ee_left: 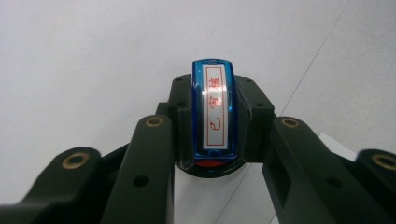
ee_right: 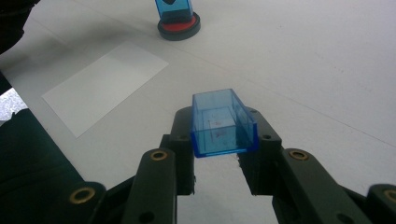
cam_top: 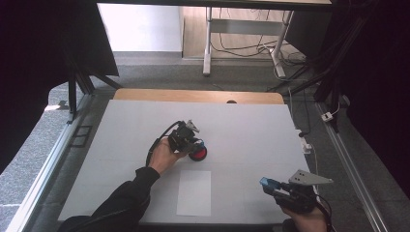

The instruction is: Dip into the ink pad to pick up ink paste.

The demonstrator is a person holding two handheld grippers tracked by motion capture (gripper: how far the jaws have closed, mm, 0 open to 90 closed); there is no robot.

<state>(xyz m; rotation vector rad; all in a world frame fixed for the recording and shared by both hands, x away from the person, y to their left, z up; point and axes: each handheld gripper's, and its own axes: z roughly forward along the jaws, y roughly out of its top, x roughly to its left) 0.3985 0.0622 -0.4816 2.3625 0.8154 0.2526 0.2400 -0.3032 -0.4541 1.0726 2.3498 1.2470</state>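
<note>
My left gripper (cam_top: 189, 137) is shut on a blue stamp (ee_left: 215, 112) that bears a white label with red characters. The stamp stands upright on a round red ink pad (cam_top: 198, 153) in a black case, near the middle of the white table. In the left gripper view the pad's red face (ee_left: 211, 164) shows just under the stamp. Near the table's front right edge my right gripper (cam_top: 270, 185) is shut on a clear blue cap (ee_right: 223, 123), held above the table with its open side facing the camera. Far off in the right gripper view are the stamp (ee_right: 173, 7) and the pad (ee_right: 179, 25).
A white sheet of paper (cam_top: 194, 192) lies flat near the front edge, between the two hands; it is also in the right gripper view (ee_right: 105, 86). The table top (cam_top: 251, 130) is a large white board with a wooden strip along its far edge. A dark sleeve crosses the front left.
</note>
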